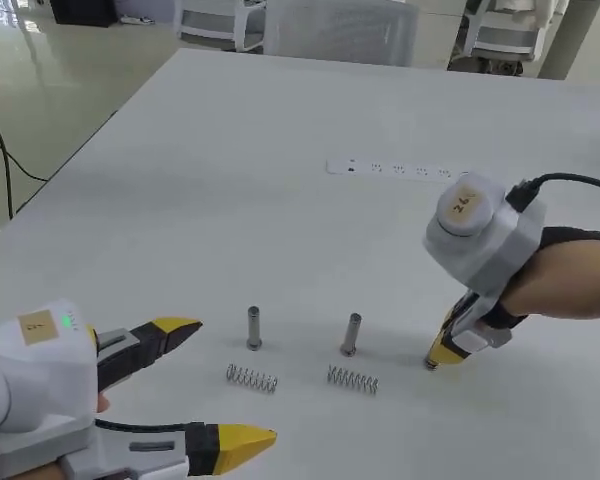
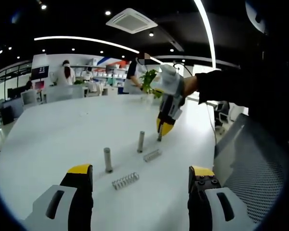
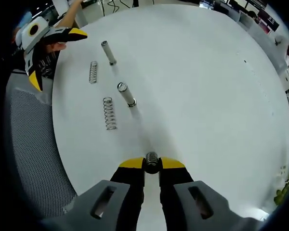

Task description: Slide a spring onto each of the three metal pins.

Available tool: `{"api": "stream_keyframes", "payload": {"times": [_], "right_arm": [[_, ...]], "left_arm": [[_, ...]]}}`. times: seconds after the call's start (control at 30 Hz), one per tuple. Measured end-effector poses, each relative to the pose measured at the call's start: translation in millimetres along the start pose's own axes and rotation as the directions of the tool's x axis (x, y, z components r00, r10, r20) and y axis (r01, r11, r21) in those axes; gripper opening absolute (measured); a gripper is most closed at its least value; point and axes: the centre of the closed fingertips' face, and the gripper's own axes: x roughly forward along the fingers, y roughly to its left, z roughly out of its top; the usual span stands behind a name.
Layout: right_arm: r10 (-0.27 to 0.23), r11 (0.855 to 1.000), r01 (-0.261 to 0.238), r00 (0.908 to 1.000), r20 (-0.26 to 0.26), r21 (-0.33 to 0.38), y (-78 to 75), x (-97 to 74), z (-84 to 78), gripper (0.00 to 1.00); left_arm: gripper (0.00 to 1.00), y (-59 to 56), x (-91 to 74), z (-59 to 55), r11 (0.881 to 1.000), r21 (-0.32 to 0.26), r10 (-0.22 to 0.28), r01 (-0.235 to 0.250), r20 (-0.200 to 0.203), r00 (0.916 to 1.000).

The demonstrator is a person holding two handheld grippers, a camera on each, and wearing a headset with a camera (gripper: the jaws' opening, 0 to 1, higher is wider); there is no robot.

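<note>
While one pin and a second pin stand upright on the white table, a loose spring and another spring lie flat just in front of them. The right gripper is pinched on a third spring, tips down at the tabletop. The left gripper is spread wide and holds nothing.

White table w/ power strip; glossy floor, chairs behind; ceiling light strips.

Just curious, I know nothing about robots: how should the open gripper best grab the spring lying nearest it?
With the left gripper, pinch the spring across its middle coils from above. It lies flat on the table in front of an upright pin, so a centred grip should keep it level.
</note>
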Motion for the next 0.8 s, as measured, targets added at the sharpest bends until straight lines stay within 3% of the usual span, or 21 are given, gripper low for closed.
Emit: {"api": "stream_keyframes", "payload": {"times": [0.3, 0.47, 0.8], "right_arm": [[0.002, 1.000, -0.002, 0.9999, 0.015, -0.012, -1.2, 0.8, 0.6, 0.10], [0.008, 1.000, -0.007, 0.9995, 0.031, -0.023, 0.9, 0.5, 1.5, 0.19], [-0.034, 0.998, 0.039, 0.9935, 0.108, -0.044, -2.2, -14.9, 14.1, 0.29]], "left_arm": [[0.78, 0.2, 0.1, 0.5, 1.000, 0.002, -0.001, 0.001, 0.001, 1.0000], [0.78, 0.5, 0.1, 0.0, 1.000, 0.003, -0.003, 0.003, -0.001, 1.0000], [0.78, -0.4, 2.0, -0.3, 1.000, 0.006, -0.009, 0.009, -0.005, 0.9999]]}}
